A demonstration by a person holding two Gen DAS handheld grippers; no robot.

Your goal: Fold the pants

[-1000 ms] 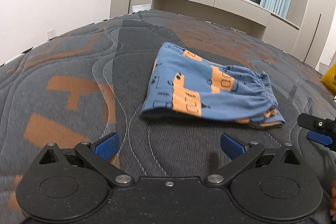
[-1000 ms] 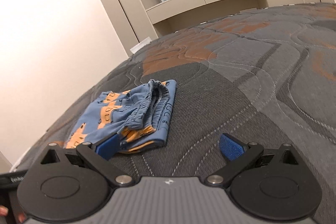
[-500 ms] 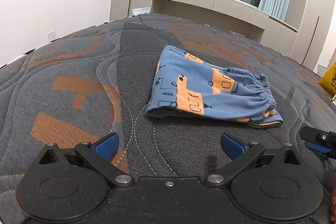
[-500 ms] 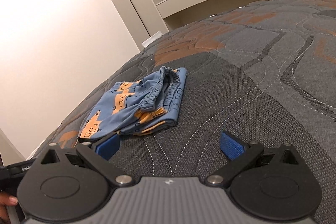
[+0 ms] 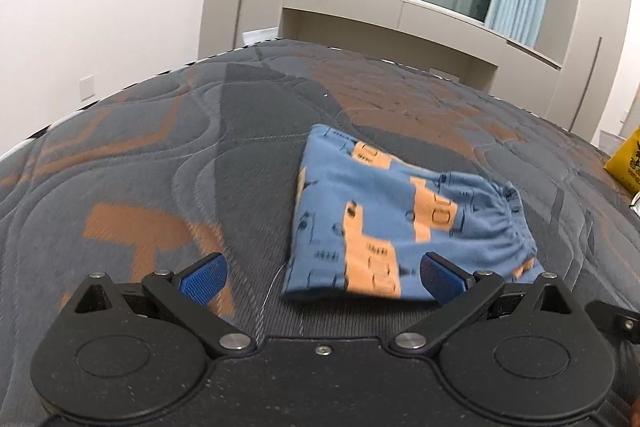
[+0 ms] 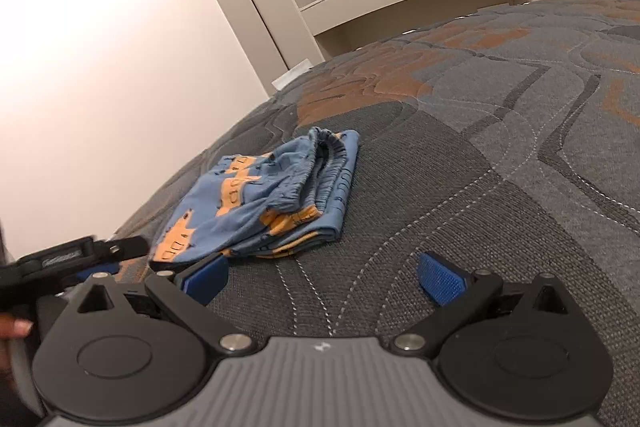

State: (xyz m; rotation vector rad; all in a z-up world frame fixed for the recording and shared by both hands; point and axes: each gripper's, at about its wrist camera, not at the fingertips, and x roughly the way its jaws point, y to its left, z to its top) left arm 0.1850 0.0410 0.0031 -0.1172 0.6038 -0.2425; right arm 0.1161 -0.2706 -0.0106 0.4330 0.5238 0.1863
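The small blue cotton pants with orange block prints [image 5: 404, 223] lie folded into a compact bundle on the grey quilted mattress with orange patches [image 5: 160, 167], elastic waistband at one end. The left gripper [image 5: 320, 273] hovers just before them, its blue-padded fingers [image 5: 202, 275] spread wide and empty. The right gripper [image 6: 320, 273] hangs beside the bundle, fingers likewise apart, holding nothing.

Left gripper [image 5: 322, 277]: held low, jaws spread wide, blue pads [image 5: 203, 277] facing inward, nothing between them; also seen from the right wrist view as a dark body at the near left edge [image 6: 76, 259]. Right gripper [image 6: 322, 275]: held low, jaws likewise spread wide, empty. Fingertip of a hand [image 6: 16, 327]: glimpsed at the near left edge, beside the left gripper's body.
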